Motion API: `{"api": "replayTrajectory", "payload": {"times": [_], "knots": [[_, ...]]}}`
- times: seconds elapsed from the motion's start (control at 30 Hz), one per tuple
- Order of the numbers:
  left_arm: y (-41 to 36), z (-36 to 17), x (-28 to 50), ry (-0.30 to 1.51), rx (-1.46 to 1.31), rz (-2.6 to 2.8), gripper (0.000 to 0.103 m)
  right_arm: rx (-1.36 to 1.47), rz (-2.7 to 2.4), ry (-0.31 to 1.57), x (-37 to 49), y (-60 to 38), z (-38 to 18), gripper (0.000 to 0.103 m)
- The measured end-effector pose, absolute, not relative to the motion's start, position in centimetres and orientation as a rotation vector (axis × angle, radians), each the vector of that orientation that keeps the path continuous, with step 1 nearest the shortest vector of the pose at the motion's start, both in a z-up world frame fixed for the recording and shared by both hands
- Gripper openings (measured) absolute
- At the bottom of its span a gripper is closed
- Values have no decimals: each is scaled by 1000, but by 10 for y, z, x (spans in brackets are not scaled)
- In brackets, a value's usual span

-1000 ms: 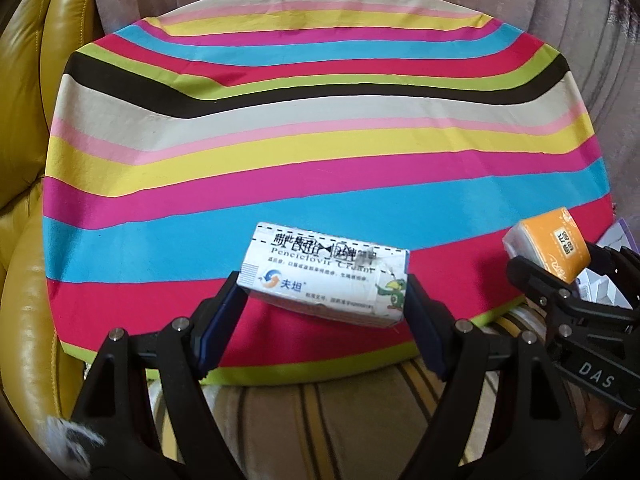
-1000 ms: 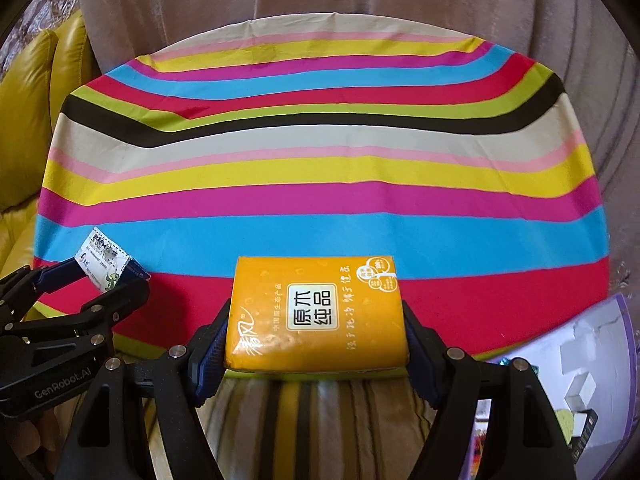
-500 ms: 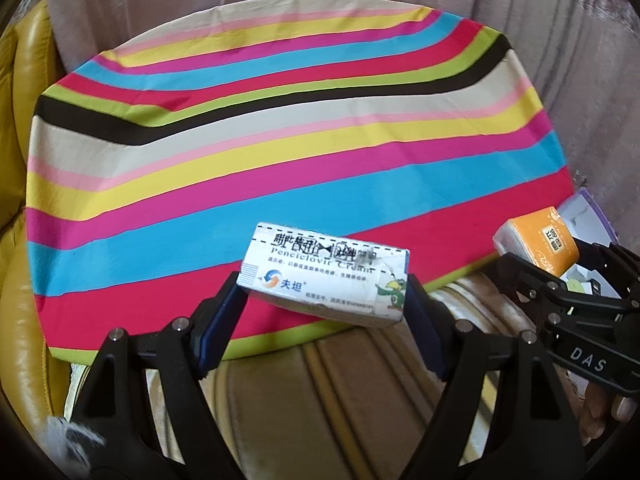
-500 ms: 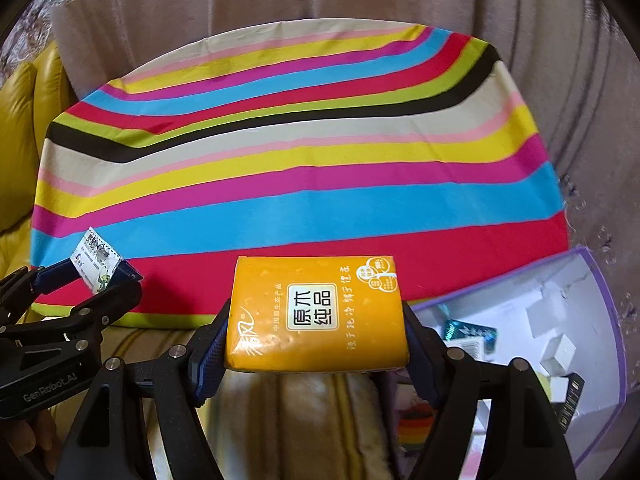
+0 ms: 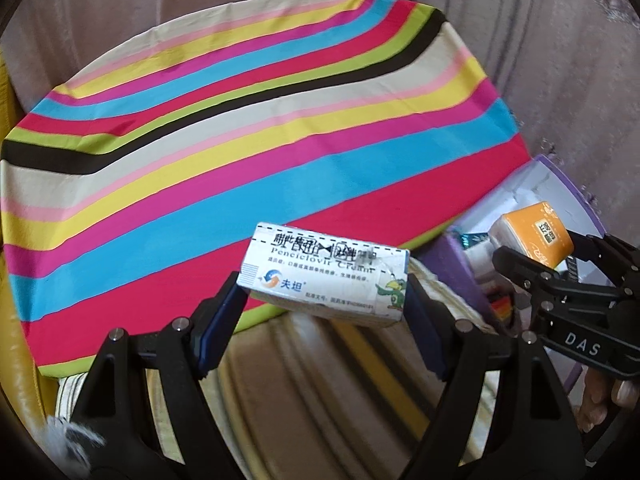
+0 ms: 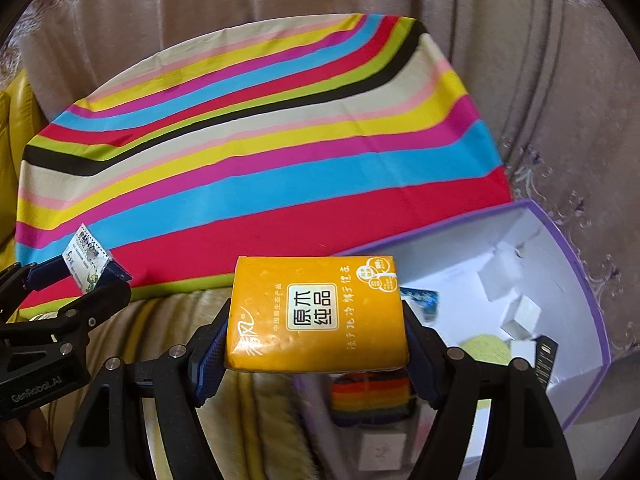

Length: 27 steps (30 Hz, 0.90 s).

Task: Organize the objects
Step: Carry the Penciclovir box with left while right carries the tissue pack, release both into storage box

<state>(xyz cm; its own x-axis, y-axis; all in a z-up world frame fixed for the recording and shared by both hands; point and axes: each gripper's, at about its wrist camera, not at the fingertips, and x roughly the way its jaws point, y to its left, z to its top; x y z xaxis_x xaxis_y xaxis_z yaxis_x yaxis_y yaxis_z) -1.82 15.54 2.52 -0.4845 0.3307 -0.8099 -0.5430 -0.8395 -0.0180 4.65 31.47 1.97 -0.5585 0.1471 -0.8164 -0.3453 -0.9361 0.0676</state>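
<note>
My left gripper (image 5: 326,312) is shut on a white cream box (image 5: 324,274) with blue print, held in the air over the near edge of the striped cushion (image 5: 240,132). My right gripper (image 6: 318,344) is shut on an orange tissue pack (image 6: 316,314), held over the near left corner of a purple-rimmed white box (image 6: 560,240). The tissue pack (image 5: 532,236) and right gripper show at the right of the left wrist view. The cream box (image 6: 88,258) shows at the left of the right wrist view.
The white box holds a rainbow-striped item (image 6: 370,398), small white cubes (image 6: 524,312), a teal packet (image 6: 420,298) and a black item (image 6: 544,360). A striped sofa seat (image 5: 320,380) lies below the grippers. Yellow leather (image 6: 10,120) is at the left, beige fabric behind.
Both grippers have swung to the right with their loads. The cushion has slid left in both views and the purple-rimmed box has come into view under the right gripper.
</note>
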Motion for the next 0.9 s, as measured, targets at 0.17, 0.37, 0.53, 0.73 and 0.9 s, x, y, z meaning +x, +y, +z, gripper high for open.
{"api": "replayTrajectory", "payload": {"times": [0.17, 0.37, 0.53, 0.73, 0.9], "knots": [[176, 25, -9, 351, -1173, 2257, 80, -1270, 2482, 350, 63, 335, 20, 75], [201, 25, 3, 379, -1154, 2187, 80, -1245, 2419, 385, 79, 360, 18, 75], [225, 22, 11, 408, -1148, 2124, 80, -1219, 2371, 408, 97, 378, 19, 75], [256, 18, 20, 454, -1137, 2059, 80, -1190, 2305, 449, 114, 405, 15, 75], [280, 13, 26, 486, -1131, 2014, 80, -1174, 2253, 473, 126, 423, 10, 75]]}}
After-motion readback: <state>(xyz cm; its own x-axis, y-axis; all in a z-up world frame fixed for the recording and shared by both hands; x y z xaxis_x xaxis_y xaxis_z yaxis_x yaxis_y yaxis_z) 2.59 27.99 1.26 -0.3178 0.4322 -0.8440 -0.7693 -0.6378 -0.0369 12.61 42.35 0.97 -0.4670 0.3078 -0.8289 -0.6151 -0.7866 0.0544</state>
